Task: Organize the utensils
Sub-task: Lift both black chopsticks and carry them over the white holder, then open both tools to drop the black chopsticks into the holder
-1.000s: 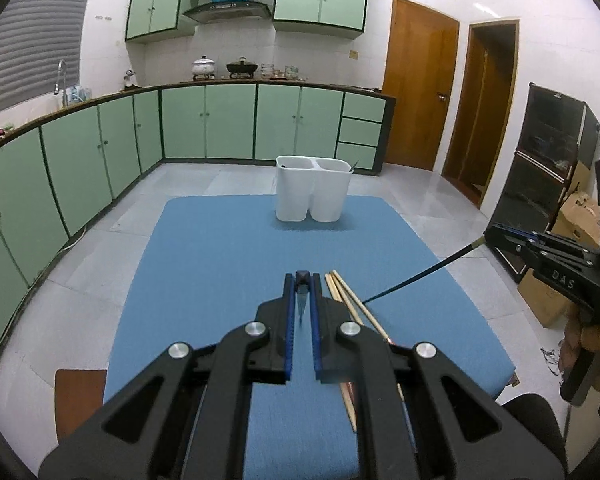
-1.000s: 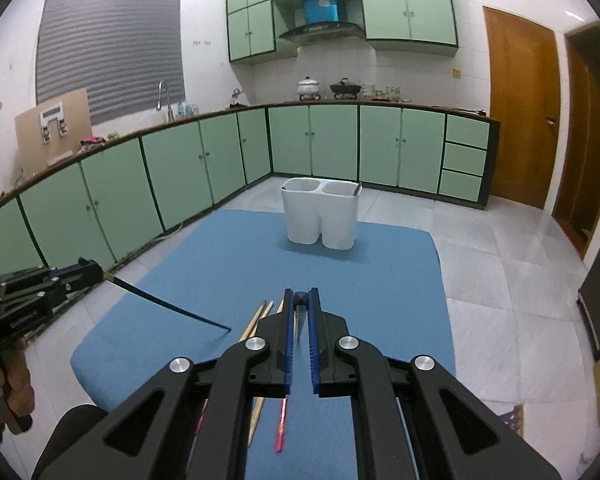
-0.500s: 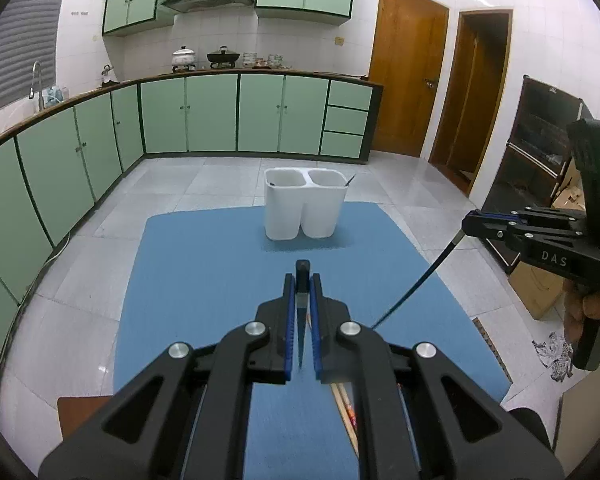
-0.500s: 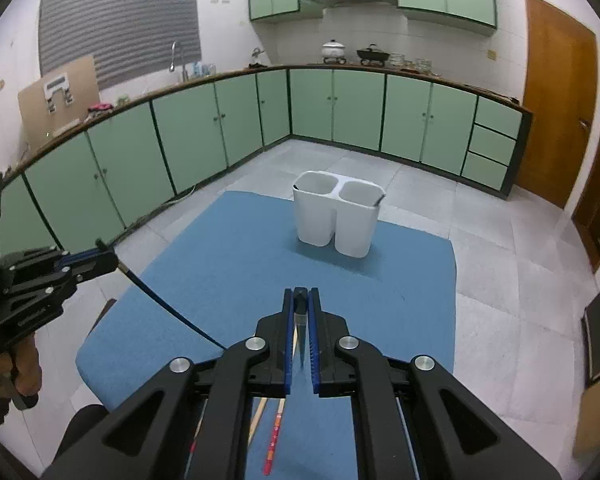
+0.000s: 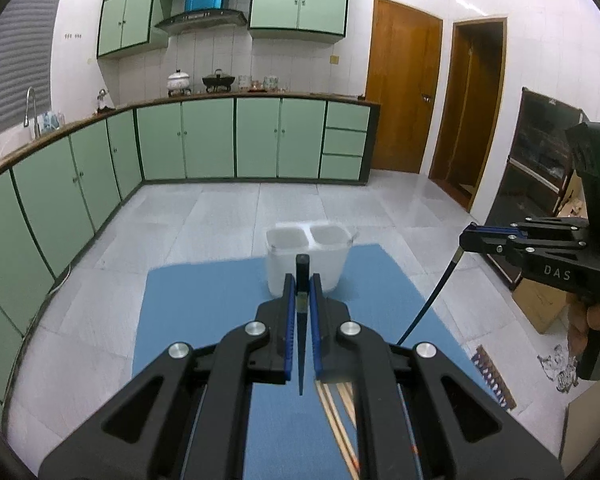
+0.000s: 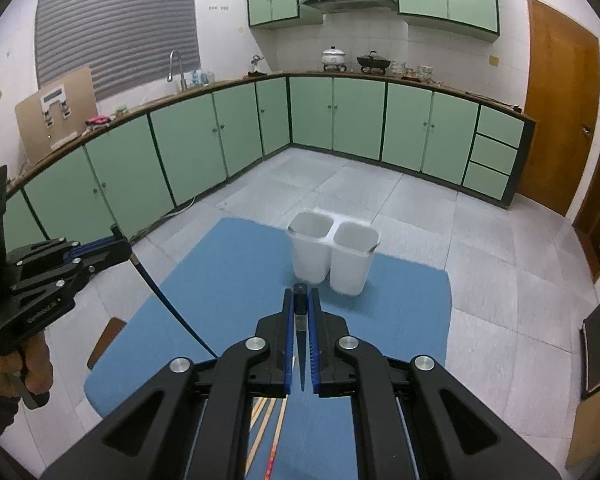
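A white two-compartment utensil holder (image 5: pixel 307 258) (image 6: pixel 334 254) stands at the far end of the blue table (image 5: pixel 204 316) (image 6: pixel 236 280). My left gripper (image 5: pixel 302 280) is shut on a thin dark chopstick (image 5: pixel 301 344) that hangs down, raised above the table. It also shows in the right wrist view (image 6: pixel 116 246) with its chopstick (image 6: pixel 172 308). My right gripper (image 6: pixel 301 294) is shut on another dark chopstick (image 6: pixel 301 352); it shows in the left wrist view (image 5: pixel 470 238) with the stick (image 5: pixel 432 300) slanting down. Both are short of the holder.
Several wooden chopsticks (image 5: pixel 338 412) (image 6: pixel 262 428) and a red one (image 6: pixel 271 460) lie on the near part of the table under the grippers. Green cabinets line the walls. A brown stool (image 6: pixel 106 340) stands at the table's left edge.
Both grippers have risen with their chopsticks and moved closer to the white holder. The sticks now hang steeper, tips off the table.
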`<state>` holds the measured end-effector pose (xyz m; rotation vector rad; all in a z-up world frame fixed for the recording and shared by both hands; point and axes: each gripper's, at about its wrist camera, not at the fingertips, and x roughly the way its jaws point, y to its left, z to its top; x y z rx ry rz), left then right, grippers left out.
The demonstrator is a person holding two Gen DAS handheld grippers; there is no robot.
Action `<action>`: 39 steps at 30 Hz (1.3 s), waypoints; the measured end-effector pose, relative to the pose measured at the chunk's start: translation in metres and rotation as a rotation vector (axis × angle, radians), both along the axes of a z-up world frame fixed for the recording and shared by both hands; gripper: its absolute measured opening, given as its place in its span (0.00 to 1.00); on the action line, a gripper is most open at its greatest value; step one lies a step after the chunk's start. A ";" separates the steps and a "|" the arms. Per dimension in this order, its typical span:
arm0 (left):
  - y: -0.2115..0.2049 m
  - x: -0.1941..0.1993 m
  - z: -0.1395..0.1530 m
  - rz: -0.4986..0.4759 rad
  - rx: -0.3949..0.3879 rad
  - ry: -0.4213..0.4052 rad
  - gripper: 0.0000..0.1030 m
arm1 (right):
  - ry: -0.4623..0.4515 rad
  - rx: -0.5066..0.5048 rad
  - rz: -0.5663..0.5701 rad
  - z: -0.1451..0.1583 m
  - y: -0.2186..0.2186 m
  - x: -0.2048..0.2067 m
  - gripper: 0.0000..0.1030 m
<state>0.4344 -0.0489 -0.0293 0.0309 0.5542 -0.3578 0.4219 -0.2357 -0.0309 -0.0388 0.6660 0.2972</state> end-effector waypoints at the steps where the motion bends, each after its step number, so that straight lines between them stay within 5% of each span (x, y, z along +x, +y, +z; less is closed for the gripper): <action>1: -0.003 0.005 0.006 -0.001 0.001 -0.012 0.06 | -0.009 0.007 -0.008 0.008 -0.002 0.007 0.06; 10: -0.028 0.071 0.065 0.024 -0.034 -0.142 0.06 | -0.103 0.049 -0.070 0.072 -0.010 0.079 0.06; 16: -0.047 0.126 0.075 0.069 -0.057 -0.203 0.06 | -0.139 0.017 -0.093 0.072 -0.009 0.137 0.06; 22: -0.071 0.185 0.045 0.085 -0.023 -0.215 0.06 | -0.103 0.009 -0.105 0.027 -0.015 0.188 0.06; 29: -0.074 0.206 -0.025 0.064 -0.018 -0.114 0.07 | -0.040 0.029 -0.091 -0.025 -0.024 0.199 0.08; 31: -0.071 0.196 -0.032 0.064 -0.010 -0.110 0.12 | -0.047 0.041 -0.091 -0.026 -0.029 0.190 0.11; 33: -0.064 0.182 -0.029 0.068 0.000 -0.123 0.38 | -0.063 0.052 -0.096 -0.020 -0.034 0.180 0.17; 34: -0.060 0.173 -0.025 0.073 0.007 -0.134 0.43 | -0.073 0.062 -0.098 -0.014 -0.038 0.171 0.17; 39: -0.036 0.108 0.001 0.060 0.025 -0.179 0.56 | -0.148 0.115 -0.097 0.012 -0.051 0.109 0.21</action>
